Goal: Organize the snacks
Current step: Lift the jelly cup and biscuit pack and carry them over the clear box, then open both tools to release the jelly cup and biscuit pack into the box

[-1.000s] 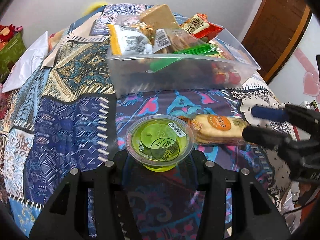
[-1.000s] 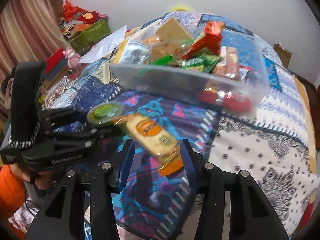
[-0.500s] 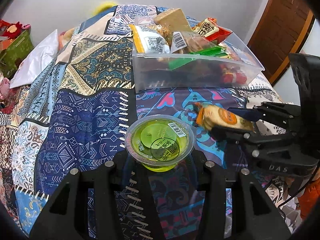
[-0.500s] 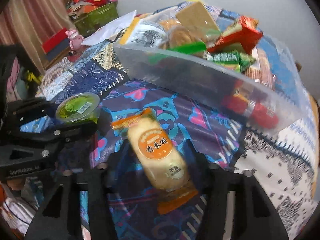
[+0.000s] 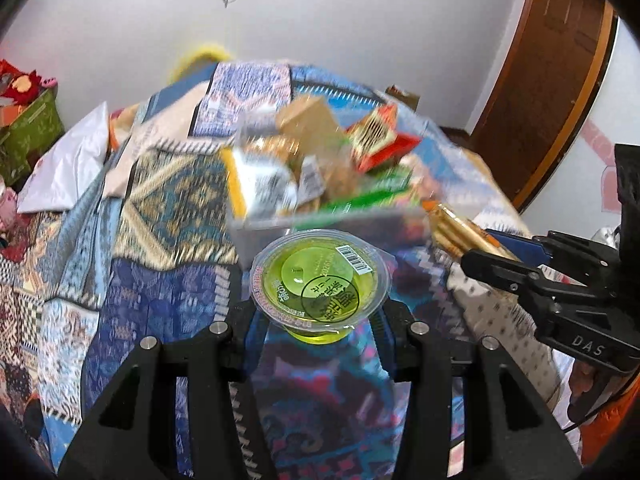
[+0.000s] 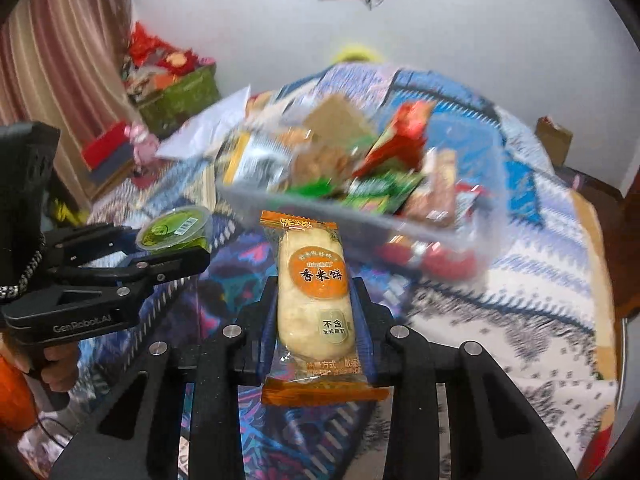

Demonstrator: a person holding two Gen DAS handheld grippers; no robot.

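Left hand-held gripper (image 5: 320, 316) pinching green jelly cup (image 5: 320, 282), right hand-held gripper (image 6: 315, 320) pinching rice cracker pack (image 6: 314, 300) marked 香米饼, snack bin (image 6: 360, 216) at 12 o'clock

Patchwork quilt (image 5: 168, 184) covers bed. White pillow (image 5: 68, 168) at left edge. Green box (image 6: 176, 96) near striped curtain (image 6: 60, 68). Brown door (image 5: 556, 76) at right.

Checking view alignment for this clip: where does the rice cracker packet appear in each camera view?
Left wrist: rice cracker packet at right of centre, seen edge-on in the right tongs.
Right wrist: rice cracker packet at bottom centre, face up, clamped between the fingers.
Shared landmark: the clear snack bin beyond it on the bed.
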